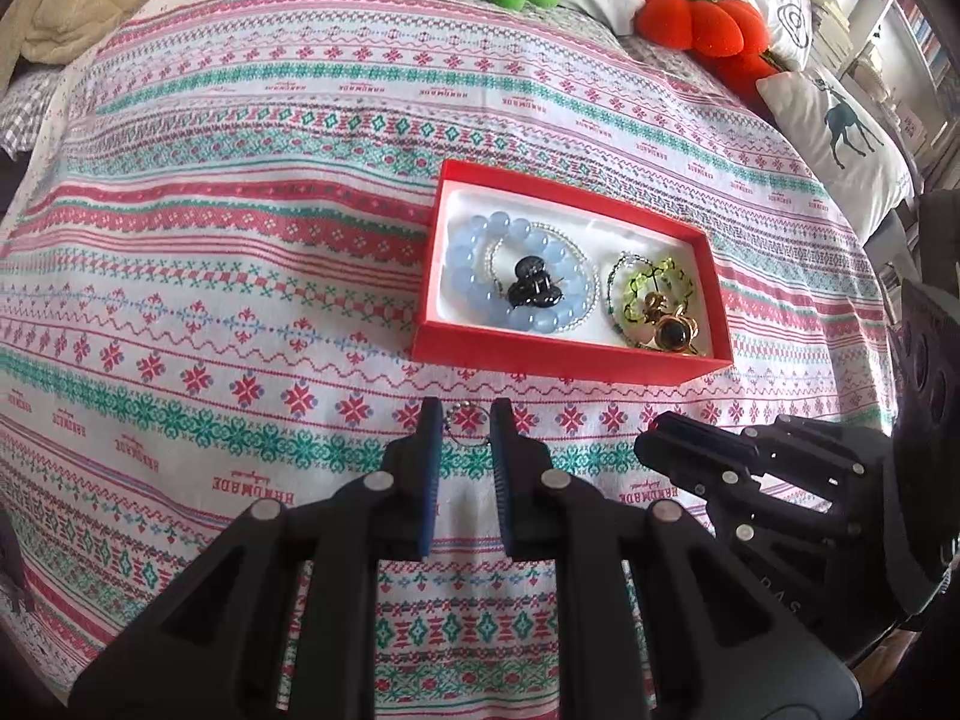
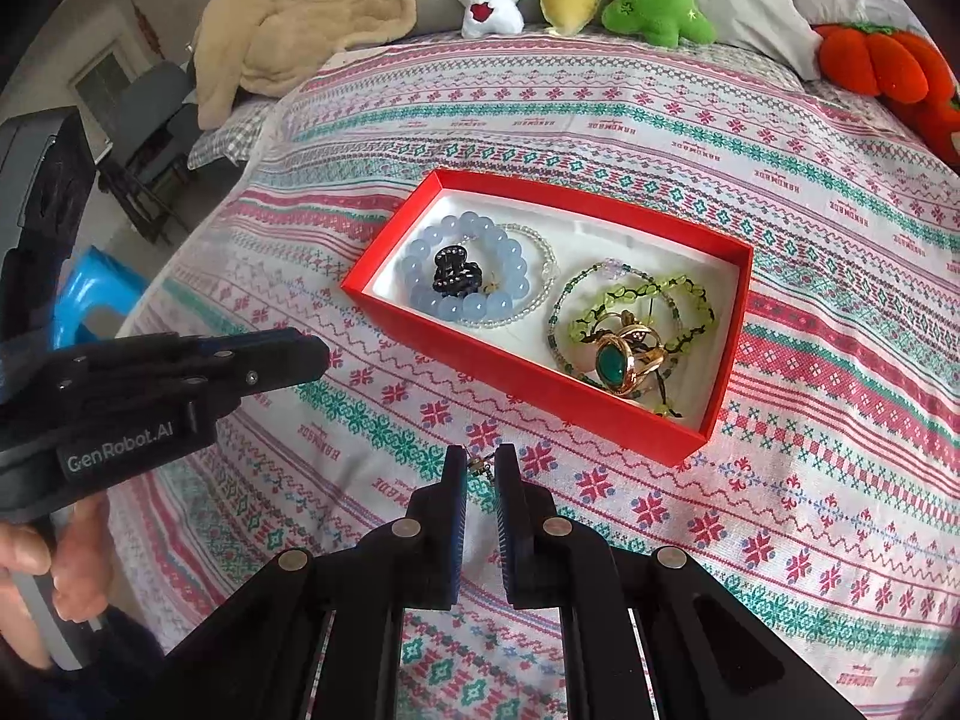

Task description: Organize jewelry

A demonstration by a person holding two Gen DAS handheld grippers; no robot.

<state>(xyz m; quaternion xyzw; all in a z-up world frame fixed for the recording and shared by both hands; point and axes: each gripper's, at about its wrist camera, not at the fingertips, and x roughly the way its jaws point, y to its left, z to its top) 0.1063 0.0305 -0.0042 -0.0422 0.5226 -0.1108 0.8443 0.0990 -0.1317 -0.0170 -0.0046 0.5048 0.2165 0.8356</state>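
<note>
Left gripper (image 1: 467,420) sits closest in the left wrist view, fingers spread apart with a small silver bead chain (image 1: 465,423) lying on the patterned bedspread (image 1: 210,300) right between the tips, not pinched; just beyond is the red box (image 1: 570,354), already loaded with a pale blue bead bracelet (image 1: 480,300), a black hair claw (image 1: 531,285), a green beaded strand (image 1: 654,276) and a gold ring (image 1: 669,330); the right gripper (image 1: 666,444) pokes in from the side. Over in the right wrist view, the right gripper (image 2: 480,468) has its fingers narrowed, a tiny bit of something showing between the tips, but I honestly can't tell if it's pinched or just lying there; the left gripper (image 2: 300,354) hovers off to the side, box (image 2: 690,438) just ahead. My worry: that chain is thin and limp on soft cloth, so the pads could close on fabric instead, or it slips out and drapes over the box rim.
</note>
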